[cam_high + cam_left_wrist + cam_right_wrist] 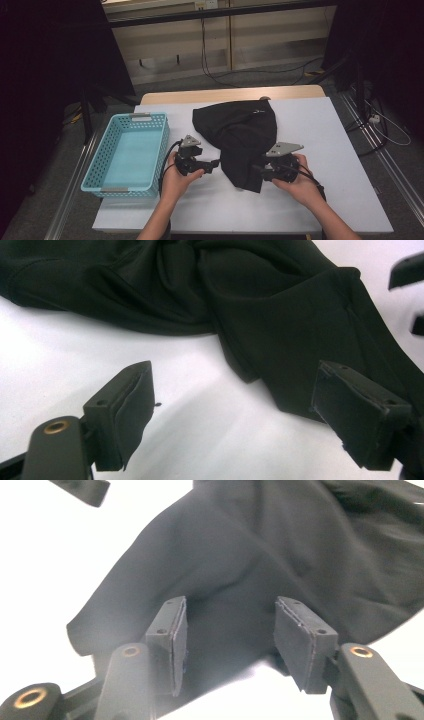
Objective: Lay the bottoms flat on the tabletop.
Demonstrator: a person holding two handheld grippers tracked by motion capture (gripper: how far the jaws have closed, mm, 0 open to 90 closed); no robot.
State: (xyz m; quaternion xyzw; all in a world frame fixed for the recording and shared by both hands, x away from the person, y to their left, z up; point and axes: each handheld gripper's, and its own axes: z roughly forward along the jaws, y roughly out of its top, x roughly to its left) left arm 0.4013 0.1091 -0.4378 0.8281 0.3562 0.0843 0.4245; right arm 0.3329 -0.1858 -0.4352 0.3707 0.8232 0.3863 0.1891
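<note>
On the white table (320,130), both your grippers, left (216,163) and right (256,169), gape empty beside the black garment (240,135); next, pinch its near edge.

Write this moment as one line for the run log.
left gripper: open, beside black garment | right gripper: open, jaws apart over garment edge | basket: nothing inside | table
</note>
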